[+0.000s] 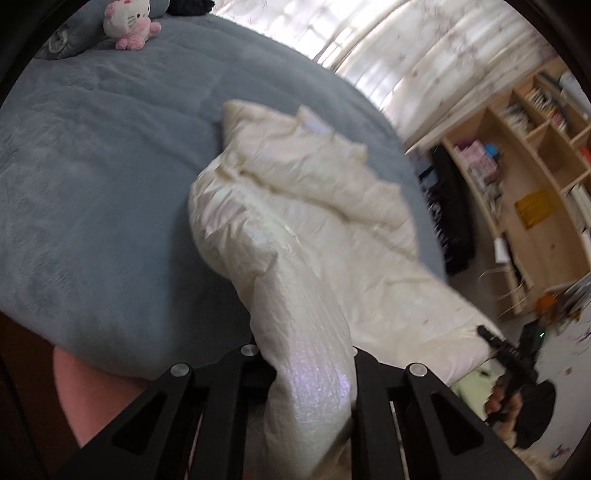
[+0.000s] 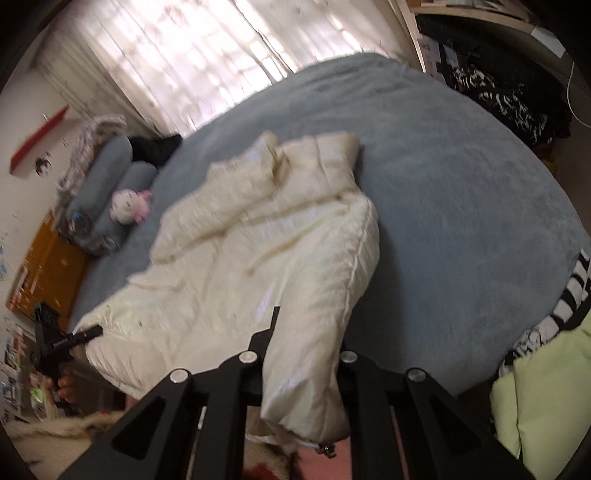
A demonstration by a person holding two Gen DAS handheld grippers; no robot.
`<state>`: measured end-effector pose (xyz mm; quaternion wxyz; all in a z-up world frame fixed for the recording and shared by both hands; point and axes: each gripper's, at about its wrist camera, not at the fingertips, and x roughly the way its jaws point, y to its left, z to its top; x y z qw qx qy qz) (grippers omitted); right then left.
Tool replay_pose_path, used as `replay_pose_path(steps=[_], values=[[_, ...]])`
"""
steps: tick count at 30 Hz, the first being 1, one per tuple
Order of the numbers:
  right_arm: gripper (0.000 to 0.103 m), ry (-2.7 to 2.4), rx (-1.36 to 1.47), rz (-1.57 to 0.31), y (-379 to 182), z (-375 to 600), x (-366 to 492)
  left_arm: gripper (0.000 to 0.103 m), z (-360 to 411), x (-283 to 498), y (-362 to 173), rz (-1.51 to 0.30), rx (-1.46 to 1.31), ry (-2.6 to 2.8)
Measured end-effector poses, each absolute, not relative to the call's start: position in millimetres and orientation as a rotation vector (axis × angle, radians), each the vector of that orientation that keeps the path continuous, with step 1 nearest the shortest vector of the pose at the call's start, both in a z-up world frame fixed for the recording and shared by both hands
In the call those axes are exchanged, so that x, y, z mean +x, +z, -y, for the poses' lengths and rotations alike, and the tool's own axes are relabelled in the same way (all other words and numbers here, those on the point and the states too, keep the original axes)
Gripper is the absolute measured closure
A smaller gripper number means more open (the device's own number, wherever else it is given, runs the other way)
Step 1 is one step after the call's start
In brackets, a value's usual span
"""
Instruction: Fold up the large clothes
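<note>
A cream puffer jacket (image 1: 303, 206) lies crumpled on the blue-grey bed (image 1: 92, 166). My left gripper (image 1: 310, 369) is shut on one lower corner of the jacket, which bulges between the jaws. My right gripper (image 2: 303, 369) is shut on the other lower corner of the jacket (image 2: 258, 236), near its zipper end. Both corners are lifted off the bed's near edge. The right gripper also shows in the left wrist view (image 1: 491, 338), and the left gripper shows in the right wrist view (image 2: 88, 332). The fingertips of both are hidden by fabric.
A pink and white plush toy (image 1: 129, 22) and grey pillows (image 2: 110, 177) lie at the head of the bed (image 2: 461, 184). A wooden bookshelf (image 1: 535, 166) stands beside the bed. Black-and-white clothes (image 2: 498, 96) and a light green garment (image 2: 543, 398) lie at the bed's edges.
</note>
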<state>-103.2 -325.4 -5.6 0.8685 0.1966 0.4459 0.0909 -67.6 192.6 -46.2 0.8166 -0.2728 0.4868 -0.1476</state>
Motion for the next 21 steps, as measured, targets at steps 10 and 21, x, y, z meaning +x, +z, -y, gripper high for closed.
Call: replay_pose_path(steps=[10, 21], values=[[0.091, 0.159, 0.562, -0.837, 38, 346, -19, 0.094, -211, 33, -4, -0.941, -0.669, -0.267], [0.083, 0.107, 0.632, -0.853, 31, 357, 152, 0.088, -224, 219, -38, -0.963, -0.727, -0.144]])
